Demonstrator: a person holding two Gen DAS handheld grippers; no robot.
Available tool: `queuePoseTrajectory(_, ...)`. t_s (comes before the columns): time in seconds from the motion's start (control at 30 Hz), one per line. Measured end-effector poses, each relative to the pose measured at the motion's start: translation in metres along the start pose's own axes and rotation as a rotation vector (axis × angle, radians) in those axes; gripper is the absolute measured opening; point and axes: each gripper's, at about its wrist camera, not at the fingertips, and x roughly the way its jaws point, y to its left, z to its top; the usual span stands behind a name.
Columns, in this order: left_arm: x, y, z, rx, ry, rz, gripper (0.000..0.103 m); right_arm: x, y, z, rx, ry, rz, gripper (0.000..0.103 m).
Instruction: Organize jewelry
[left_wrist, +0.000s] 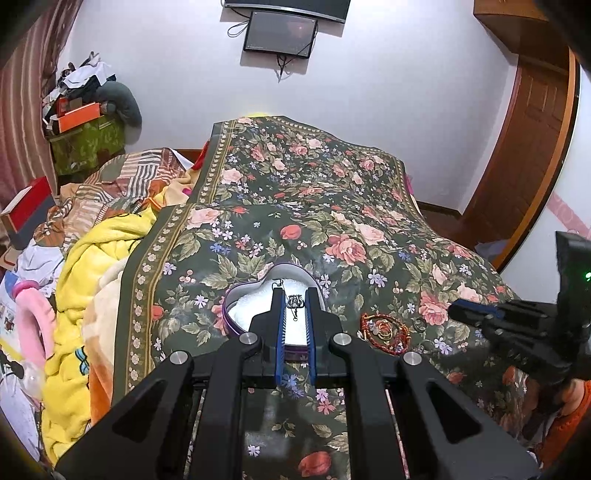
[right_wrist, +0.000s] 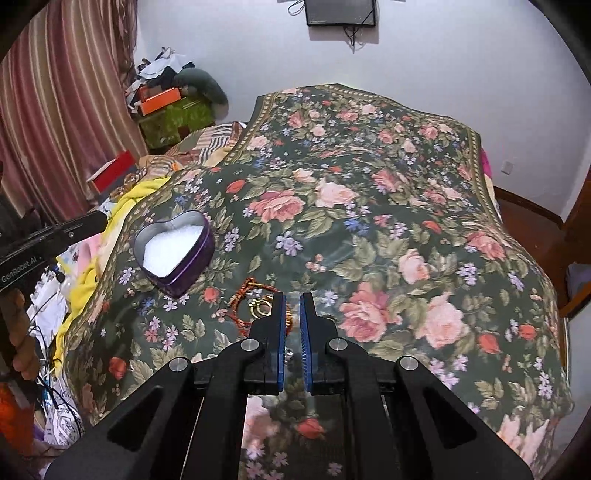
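Jewelry (left_wrist: 384, 332) mostly loose on bedspread (right_wrist: 369, 240) near its front edge: red cord (right_wrist: 243, 295), gold rings (right_wrist: 260, 308), just beside heart tin (right_wrist: 177, 280). Left gripper (left_wrist: 294, 293) closed on silver chain (left_wrist: 295, 303) above tin. Right gripper (right_wrist: 291, 295) shut over pile, orange strand between its fingers, hold uncertain. Tin seemingly empty; nearly all left.

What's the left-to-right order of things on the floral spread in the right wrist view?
Heart-shaped tin → red cord bracelet → gold rings → right gripper, jaws shut.
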Motion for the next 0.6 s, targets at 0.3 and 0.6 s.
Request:
queuePoseTrajectory(0.3,0.004,0.002,0.000,-0.011,0.010,-0.004,0.009,0.030,0.003,-0.017,0.010,0.145,0.029,0.035)
queuePoseTrajectory(0.6,0.003,0.003,-0.002,-0.008,0.015,0.002,0.009,0.061,0.000,-0.035,0.002,0.217,0.023,0.035)
